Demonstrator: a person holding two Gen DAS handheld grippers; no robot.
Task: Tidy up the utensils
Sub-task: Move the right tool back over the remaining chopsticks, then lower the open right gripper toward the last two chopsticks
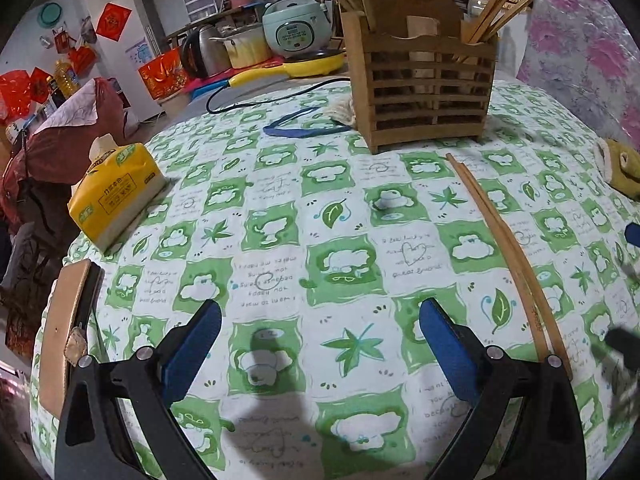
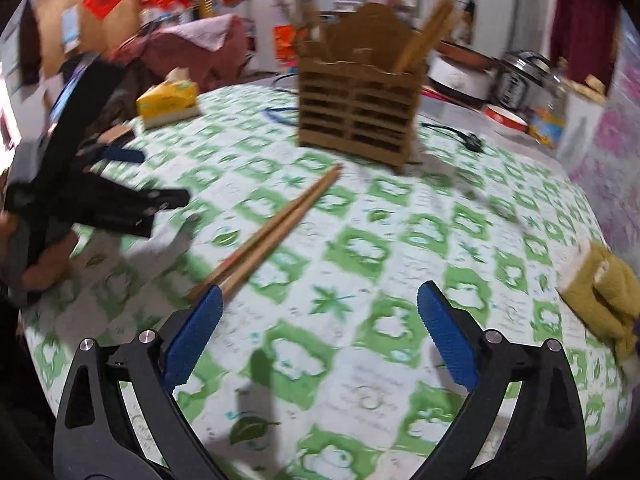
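1. Left wrist view: the left gripper (image 1: 320, 332) hangs wide open above the table (image 1: 280, 208), holding and touching nothing. A pair of chopsticks (image 1: 508, 248) lies flat on the cloth just right of its right finger, pointing toward the wooden utensil holder (image 1: 424, 80), which stands upright at the far side with more chopsticks in it.

2. Right wrist view: the right gripper (image 2: 318, 320) is spread wide and empty. The chopsticks (image 2: 276, 228) lie diagonally, their near end beside its left fingertip; whether they touch is unclear. The holder (image 2: 356, 120) stands beyond.

Both wrist views low over table (image 1: 280, 208), facing wooden holder (image 1: 420, 80); both share chopsticks (image 2: 272, 232).
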